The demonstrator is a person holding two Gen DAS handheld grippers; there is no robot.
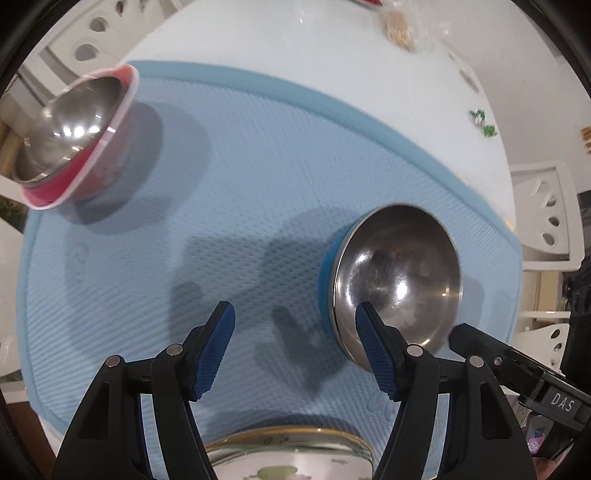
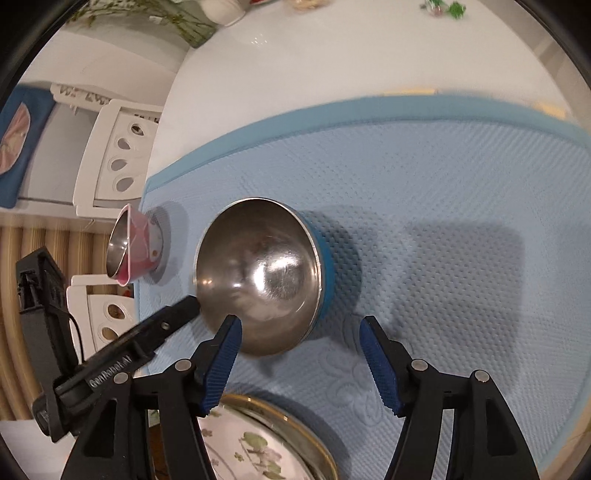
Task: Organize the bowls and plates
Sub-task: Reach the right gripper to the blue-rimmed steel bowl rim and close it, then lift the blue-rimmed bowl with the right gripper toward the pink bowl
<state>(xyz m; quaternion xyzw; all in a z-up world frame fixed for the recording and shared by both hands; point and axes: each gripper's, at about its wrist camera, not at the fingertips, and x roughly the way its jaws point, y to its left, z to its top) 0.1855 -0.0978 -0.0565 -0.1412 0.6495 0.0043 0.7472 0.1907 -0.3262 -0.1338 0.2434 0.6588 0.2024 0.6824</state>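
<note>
White table (image 2: 295, 74), blue mat (image 1: 258, 166) on it. The blue-sided steel bowl (image 2: 258, 273) sits mid-mat, just ahead-left of my right tongs (image 2: 301, 363), ahead-right of my left tongs (image 1: 295, 350). Both tongs are released, nothing between them; right looks nearer.

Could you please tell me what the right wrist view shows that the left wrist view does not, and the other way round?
Only the right wrist view shows the green plant sprigs beside a white pot at the table's far edge.

Only the left wrist view shows a clear bag of pale snacks.

Both show the blue mat, the blue-sided steel bowl, the pink-sided steel bowl, the floral gold-rimmed plate, and both grippers, left and right, open with nothing between the fingers.
</note>
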